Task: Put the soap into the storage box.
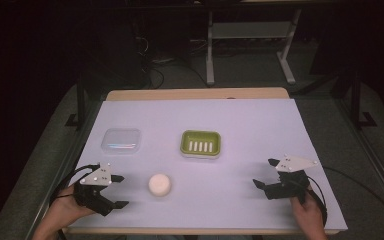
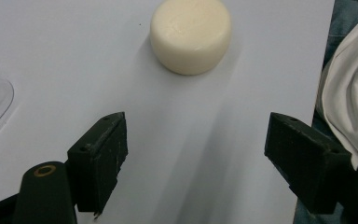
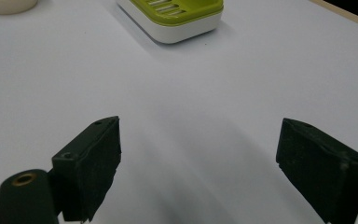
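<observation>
Nearest, at the counter's (image 1: 240, 125) 7 and 5 o'clock edges, the left tongs (image 1: 118, 191) and right tongs (image 1: 263, 172) rest spread wide and empty, apparently poised to start. The round cream soap bar (image 1: 159, 184) lies just ahead of the left pair (likely its pickup). Farther, toward 12, sit the green slotted soap dish (image 1: 200, 144) and clear plastic lid (image 1: 121, 140)
</observation>
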A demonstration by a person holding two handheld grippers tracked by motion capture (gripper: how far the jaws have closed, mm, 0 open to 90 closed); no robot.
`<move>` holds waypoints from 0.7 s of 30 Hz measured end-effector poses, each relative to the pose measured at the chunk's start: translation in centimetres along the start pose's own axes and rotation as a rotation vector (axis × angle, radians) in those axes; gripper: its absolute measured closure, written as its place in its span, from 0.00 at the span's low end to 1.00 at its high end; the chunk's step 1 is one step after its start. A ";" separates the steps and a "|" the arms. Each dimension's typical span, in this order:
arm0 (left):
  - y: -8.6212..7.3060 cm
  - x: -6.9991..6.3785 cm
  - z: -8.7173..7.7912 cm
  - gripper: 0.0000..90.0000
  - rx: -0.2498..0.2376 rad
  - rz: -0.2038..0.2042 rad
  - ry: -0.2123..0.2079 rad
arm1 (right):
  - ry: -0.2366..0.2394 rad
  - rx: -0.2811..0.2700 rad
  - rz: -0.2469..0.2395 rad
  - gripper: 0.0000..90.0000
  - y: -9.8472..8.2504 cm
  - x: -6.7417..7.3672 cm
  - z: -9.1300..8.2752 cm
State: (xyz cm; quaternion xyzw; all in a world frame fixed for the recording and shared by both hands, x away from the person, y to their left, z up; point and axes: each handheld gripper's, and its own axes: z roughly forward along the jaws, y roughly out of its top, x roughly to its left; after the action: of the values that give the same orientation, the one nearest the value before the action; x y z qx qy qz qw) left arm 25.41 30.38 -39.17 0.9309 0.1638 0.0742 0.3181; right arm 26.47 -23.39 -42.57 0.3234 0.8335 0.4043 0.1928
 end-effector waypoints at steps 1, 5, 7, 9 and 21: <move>0.0 0.0 0.0 0.23 0.001 -0.001 0.000 | 0.001 -0.001 -0.002 0.15 0.0 0.0 0.0; 0.1 -0.1 0.0 0.23 0.004 0.001 0.000 | -0.002 -0.003 -0.017 0.15 0.1 0.0 0.0; 0.1 -0.1 0.0 0.23 0.005 0.001 0.000 | -0.002 -0.004 -0.015 0.15 0.1 0.0 0.0; 0.1 -0.1 0.0 0.23 0.004 0.003 0.000 | -0.001 -0.005 -0.014 0.15 0.1 0.0 0.0; 0.5 -0.3 0.2 0.23 0.012 0.007 0.001 | -0.001 -0.010 -0.017 0.15 0.2 0.4 0.0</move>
State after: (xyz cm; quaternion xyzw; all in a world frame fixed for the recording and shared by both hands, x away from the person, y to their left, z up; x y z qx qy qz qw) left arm 25.29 29.78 -38.99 0.9334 0.1610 0.0746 0.3119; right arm 26.25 -22.99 -42.44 0.3156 0.8342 0.4066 0.1981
